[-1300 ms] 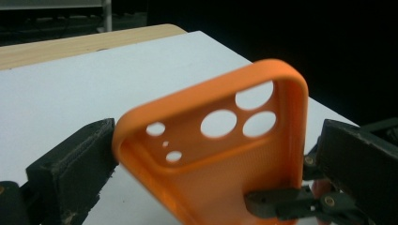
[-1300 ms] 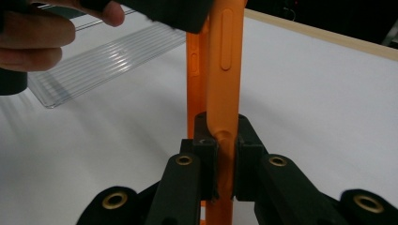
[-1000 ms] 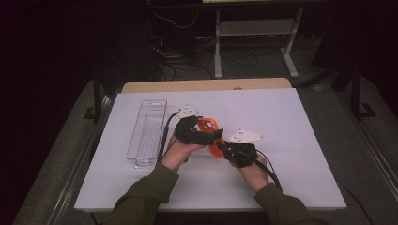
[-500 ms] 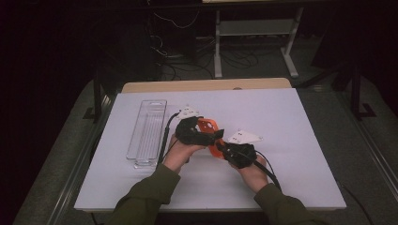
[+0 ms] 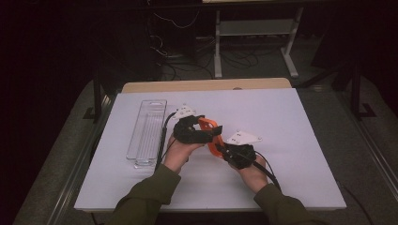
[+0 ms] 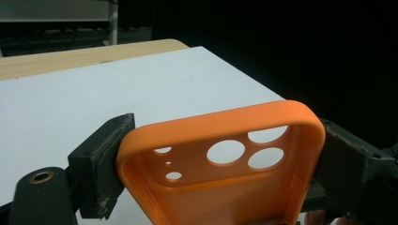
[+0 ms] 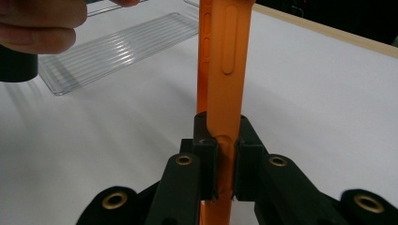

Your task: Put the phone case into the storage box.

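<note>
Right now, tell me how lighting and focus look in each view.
High view: dim overall, the surroundings nearly black, the white table the brightest area, the orange phone case small but distinct. Left gripper view: the case is sharp and evenly lit against a black background. Right gripper view: bright table glare, the clear tray slightly soft.

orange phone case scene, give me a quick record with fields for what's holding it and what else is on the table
held item: orange phone case, camera holes visible
left gripper: jaws have just been closing, one pad on each long side of the case, across its width
right gripper: shut on the case, pinching its thin side edge
case position: lifted above the table, between both grippers
table: white top, wooden strip at far edge
other item: clear plastic tray, to the left of the hands, lying flat
</note>
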Tool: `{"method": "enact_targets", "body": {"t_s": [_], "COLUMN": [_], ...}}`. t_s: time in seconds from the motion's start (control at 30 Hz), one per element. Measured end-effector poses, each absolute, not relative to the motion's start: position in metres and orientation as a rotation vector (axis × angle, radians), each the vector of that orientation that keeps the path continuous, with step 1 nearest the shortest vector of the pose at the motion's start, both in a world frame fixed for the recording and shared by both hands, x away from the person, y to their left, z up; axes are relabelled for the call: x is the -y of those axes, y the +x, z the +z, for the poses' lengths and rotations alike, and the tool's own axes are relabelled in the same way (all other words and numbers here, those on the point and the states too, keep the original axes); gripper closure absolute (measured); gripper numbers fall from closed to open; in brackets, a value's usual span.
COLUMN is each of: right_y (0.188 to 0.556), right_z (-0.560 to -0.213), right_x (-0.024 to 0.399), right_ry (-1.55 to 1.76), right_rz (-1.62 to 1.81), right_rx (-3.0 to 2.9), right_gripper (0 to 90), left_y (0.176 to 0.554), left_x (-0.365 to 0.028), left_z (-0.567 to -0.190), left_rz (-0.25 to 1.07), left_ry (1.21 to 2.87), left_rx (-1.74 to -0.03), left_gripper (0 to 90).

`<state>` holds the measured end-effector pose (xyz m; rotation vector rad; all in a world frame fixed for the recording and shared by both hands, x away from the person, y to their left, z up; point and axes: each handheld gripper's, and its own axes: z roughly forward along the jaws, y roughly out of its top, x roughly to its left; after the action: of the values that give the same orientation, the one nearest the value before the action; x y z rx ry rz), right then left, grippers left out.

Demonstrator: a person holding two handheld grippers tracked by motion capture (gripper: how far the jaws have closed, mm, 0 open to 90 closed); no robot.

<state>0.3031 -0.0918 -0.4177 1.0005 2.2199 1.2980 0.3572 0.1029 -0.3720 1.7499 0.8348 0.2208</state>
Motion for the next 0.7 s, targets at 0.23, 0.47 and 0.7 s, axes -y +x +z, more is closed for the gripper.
{"method": "enact_targets", "body": {"t_s": [0.23, 0.47, 0.7], "right_y": [0.3030, 0.3037, 0.3058], "right_z": [-0.4175, -0.4176, -0.4178], "right_x": [0.0923, 0.0926, 0.0939], "right_ry": [1.000, 1.005, 1.004], "right_rz": [1.295, 1.299, 1.315], "right_rx": [-2.222, -2.227, -2.237], "right_gripper": [80.8, 79.3, 69.8], "left_y": [0.3579, 0.3598, 0.3599], "left_x": [-0.1038, -0.1052, -0.1047], "left_z": [-0.3713, -0.3724, -0.3727], "left_rz": [0.205, 0.185, 0.185], "left_ry": [1.753, 1.751, 1.746], "left_rx": [-0.828, -0.832, -0.834], "left_gripper": [14.7, 15.4, 15.6]}}
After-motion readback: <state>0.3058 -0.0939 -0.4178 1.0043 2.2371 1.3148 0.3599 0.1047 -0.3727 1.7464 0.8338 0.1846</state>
